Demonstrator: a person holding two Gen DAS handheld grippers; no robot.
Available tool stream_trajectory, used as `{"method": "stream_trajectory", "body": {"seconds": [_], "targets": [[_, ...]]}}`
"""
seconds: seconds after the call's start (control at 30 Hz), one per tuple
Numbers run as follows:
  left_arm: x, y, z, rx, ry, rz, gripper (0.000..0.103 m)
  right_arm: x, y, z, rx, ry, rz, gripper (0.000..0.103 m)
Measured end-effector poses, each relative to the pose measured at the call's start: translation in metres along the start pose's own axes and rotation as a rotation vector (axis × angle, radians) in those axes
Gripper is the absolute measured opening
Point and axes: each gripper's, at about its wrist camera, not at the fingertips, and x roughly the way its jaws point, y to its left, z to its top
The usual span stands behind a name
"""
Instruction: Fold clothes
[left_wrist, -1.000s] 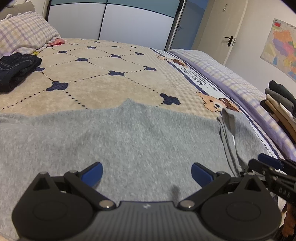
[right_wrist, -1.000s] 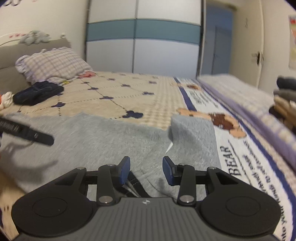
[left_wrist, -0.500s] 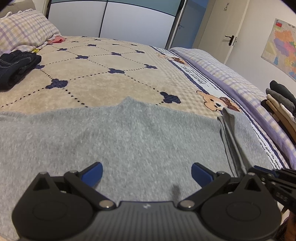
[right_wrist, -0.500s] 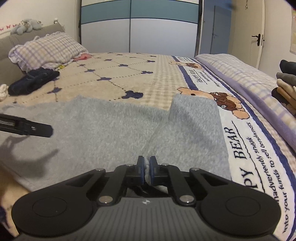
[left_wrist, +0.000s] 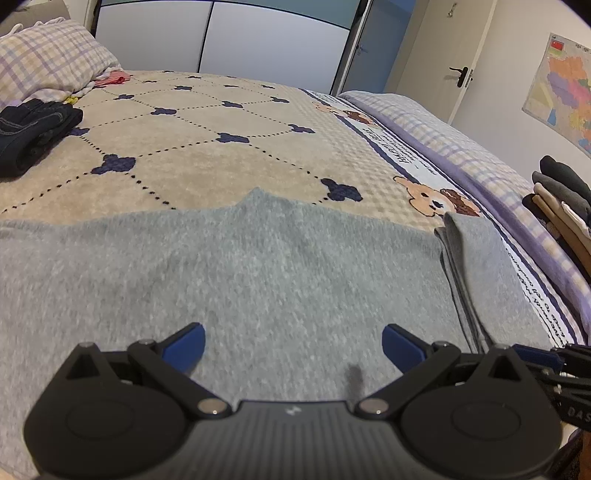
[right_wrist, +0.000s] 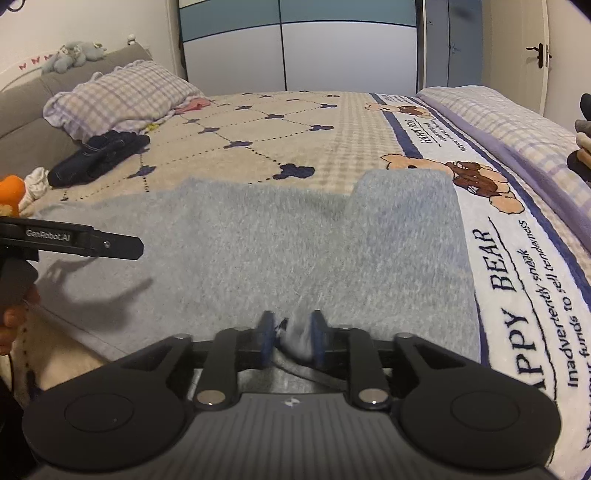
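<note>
A grey fleecy garment (left_wrist: 258, 266) lies spread flat across the bed's near side, with one side part folded over at its right (left_wrist: 476, 258). My left gripper (left_wrist: 291, 339) hovers open and wide over the garment's near middle, nothing between its pads. My right gripper (right_wrist: 291, 334) is at the garment's (right_wrist: 240, 240) near hem. Its jaws are opening, with a raised bunch of grey cloth still standing loosely between the pads. One finger of the left gripper (right_wrist: 110, 243) shows at the left edge of the right wrist view.
The bed carries a beige diamond-pattern blanket (left_wrist: 221, 162) with a bear border. Dark jeans (right_wrist: 99, 158) and a checked pillow (right_wrist: 122, 96) lie at the far left. A stack of folded clothes (left_wrist: 561, 206) stands off the right side. A wardrobe and a door stand behind.
The right gripper closed tight on the garment's near hem half a second ago and its pads have since parted. The left gripper stayed open in the same spot.
</note>
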Motion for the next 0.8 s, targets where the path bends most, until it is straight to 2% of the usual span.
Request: {"method": "stream_trajectory", "body": {"seconds": [0.03,0.17,0.33,0.4,0.47,0.53,0.6,0.67,0.8], "targets": [[0.0,0.0,0.0,-0.002,-0.001,0.0,0.103,-0.001,0.0,-0.001,-0.005,0.0,0.007,0.037],[-0.002,0.0,0.002,-0.007,-0.006,-0.008,0.103,0.001,0.006,-0.004,-0.084,0.008,0.007,0.041],[-0.004,-0.001,0.004,-0.008,-0.007,-0.041,0.103,0.012,0.027,-0.014,-0.303,-0.001,-0.062,0.044],[-0.004,-0.001,0.006,-0.024,0.001,-0.077,0.103,0.014,0.032,-0.017,-0.365,-0.017,-0.082,0.037],[-0.003,0.001,0.009,-0.071,0.018,-0.148,0.103,0.012,0.034,-0.016,-0.373,-0.025,-0.083,0.025],[-0.001,0.002,0.012,-0.124,0.036,-0.221,0.102,0.007,0.033,-0.012,-0.363,-0.04,-0.085,0.02],[0.002,0.004,0.015,-0.186,0.053,-0.29,0.102,0.002,0.028,-0.007,-0.337,-0.049,-0.077,0.019],[0.006,0.003,0.017,-0.231,0.069,-0.329,0.102,0.0,0.025,-0.004,-0.329,-0.03,-0.065,0.024],[0.015,-0.003,0.02,-0.257,0.084,-0.34,0.102,0.005,0.029,-0.01,-0.384,0.021,-0.051,0.037]]}}
